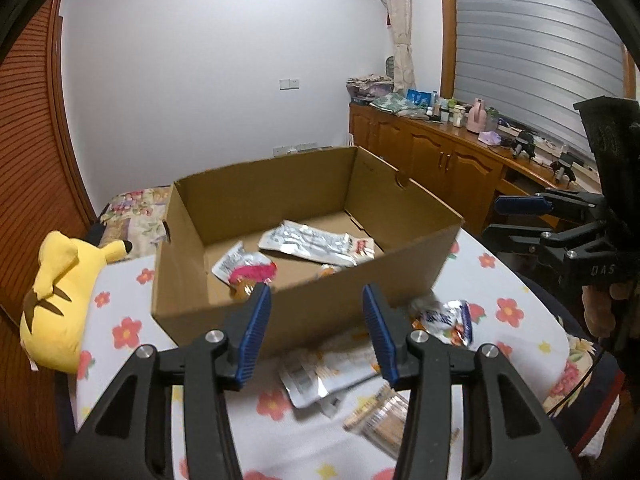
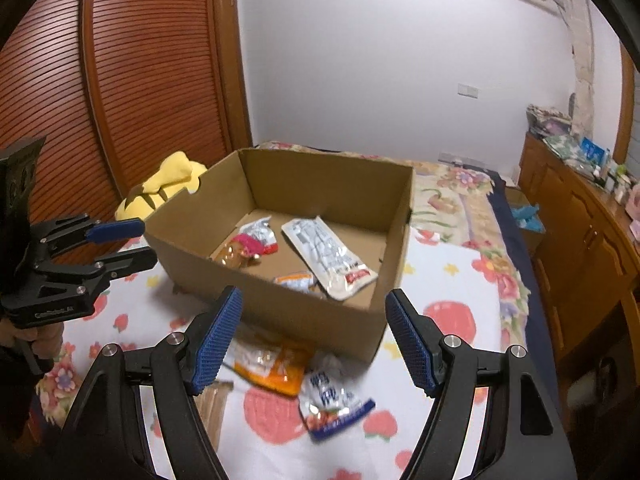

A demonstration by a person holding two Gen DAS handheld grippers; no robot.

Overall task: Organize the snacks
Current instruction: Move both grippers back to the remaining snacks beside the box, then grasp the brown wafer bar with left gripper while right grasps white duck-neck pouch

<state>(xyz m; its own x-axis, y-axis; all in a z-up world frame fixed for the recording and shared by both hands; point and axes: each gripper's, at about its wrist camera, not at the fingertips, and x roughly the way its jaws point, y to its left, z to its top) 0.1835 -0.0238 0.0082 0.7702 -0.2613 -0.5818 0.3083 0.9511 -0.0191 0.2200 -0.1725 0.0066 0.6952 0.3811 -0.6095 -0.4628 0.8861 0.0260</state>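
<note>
An open cardboard box (image 1: 336,304) (image 2: 188,256) stands on the flowered bedsheet. Inside lie a long silver packet (image 1: 316,242) (image 2: 328,256), a pink-and-silver packet (image 1: 244,268) (image 2: 256,238) and a small orange packet (image 2: 294,280). On the sheet in front of the box lie an orange-and-white packet (image 1: 328,372) (image 2: 272,364), a blue-and-white packet (image 1: 444,318) (image 2: 332,404) and a brown cracker pack (image 1: 380,420) (image 2: 210,400). My left gripper (image 1: 316,336) (image 2: 120,240) is open and empty above the loose packets. My right gripper (image 2: 314,344) (image 1: 516,220) is open and empty in front of the box.
A yellow plush toy (image 1: 60,296) (image 2: 168,184) lies left of the box by the wooden slatted wardrobe (image 2: 120,80). A wooden cabinet (image 1: 440,152) (image 2: 580,220) with clutter on top runs along the right. The bed edge falls off to the right.
</note>
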